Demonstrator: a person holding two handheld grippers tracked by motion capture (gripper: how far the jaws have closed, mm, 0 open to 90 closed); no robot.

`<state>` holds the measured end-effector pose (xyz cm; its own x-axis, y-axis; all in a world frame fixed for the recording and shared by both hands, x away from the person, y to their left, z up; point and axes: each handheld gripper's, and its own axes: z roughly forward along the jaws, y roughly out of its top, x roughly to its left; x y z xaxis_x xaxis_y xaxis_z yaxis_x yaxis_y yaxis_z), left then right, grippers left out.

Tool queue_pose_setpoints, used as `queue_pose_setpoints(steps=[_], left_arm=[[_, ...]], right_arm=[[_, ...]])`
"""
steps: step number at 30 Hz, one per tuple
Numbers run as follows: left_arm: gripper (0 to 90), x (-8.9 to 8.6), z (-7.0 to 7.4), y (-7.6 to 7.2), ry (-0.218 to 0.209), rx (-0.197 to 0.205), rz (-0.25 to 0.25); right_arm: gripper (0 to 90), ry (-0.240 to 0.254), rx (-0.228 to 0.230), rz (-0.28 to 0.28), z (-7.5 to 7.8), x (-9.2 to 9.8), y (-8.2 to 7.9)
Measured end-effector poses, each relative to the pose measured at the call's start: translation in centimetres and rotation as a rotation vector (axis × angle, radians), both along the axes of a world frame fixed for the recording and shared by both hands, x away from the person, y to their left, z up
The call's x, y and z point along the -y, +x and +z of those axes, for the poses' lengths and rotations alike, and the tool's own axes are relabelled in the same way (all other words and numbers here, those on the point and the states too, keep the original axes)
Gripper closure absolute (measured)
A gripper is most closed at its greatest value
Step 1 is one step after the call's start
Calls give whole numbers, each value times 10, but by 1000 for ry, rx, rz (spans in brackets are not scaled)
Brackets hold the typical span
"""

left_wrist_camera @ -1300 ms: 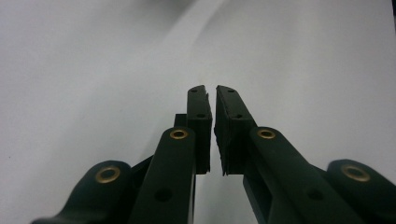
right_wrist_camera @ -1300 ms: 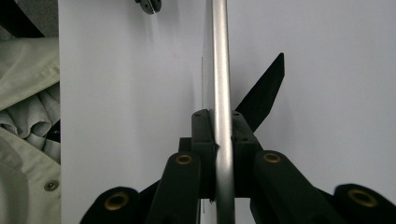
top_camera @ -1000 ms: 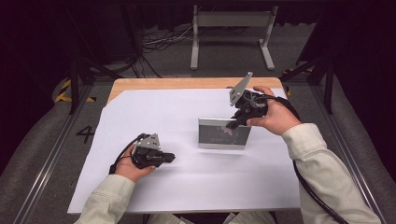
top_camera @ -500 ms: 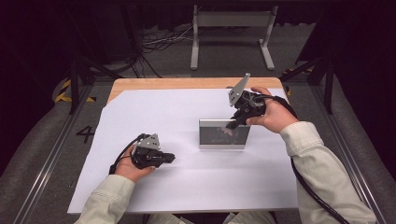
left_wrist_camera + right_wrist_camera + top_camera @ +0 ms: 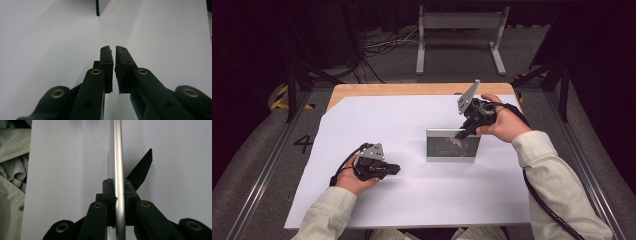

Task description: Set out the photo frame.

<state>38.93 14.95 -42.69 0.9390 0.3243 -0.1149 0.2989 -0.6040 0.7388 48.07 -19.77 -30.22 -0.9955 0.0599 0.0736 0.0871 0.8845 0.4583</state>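
Note:
A silver picture frame (image 5: 451,148) stands upright on the white table sheet (image 5: 377,125), right of centre, its picture facing the person. My right gripper (image 5: 460,134) comes down from behind and is shut on the frame's top edge (image 5: 117,157); the thin silver rim runs between the pads. The frame's black back stand (image 5: 141,170) sticks out to one side. My left gripper (image 5: 396,170) lies low on the sheet, left of the frame and apart from it. Its jaws (image 5: 113,50) stand nearly together with only a thin slit and nothing between them. The frame's corner (image 5: 98,7) is far ahead.
A wooden table edge (image 5: 412,89) runs along the back of the sheet. Beyond it stand a metal stand (image 5: 460,30) and cables on the floor. Rails border the table on both sides. A black cable (image 5: 547,205) trails from the right gripper along the sleeve.
The right gripper has shifted slightly with the frame, which now stands squarer to the person. The left gripper has kept still.

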Motion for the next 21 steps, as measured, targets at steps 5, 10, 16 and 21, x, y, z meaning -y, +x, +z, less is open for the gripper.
queue_pose_setpoints(steps=[5, 10, 16, 21], left_arm=[[848, 0, 0, -1, -1, 1, 2], [847, 0, 0, 0, 1, -3, 0], [846, 0, 0, -1, 1, 0, 1], [846, -2, -1, -2, -2, -3, 6]], right_arm=[[838, 4, 1, 4, -1, 2, 2], [827, 11, 14, 2, -2, 3, 4], [793, 11, 19, -25, -2, 4, 6], [673, 7, 19, -65, -3, 4, 8]])
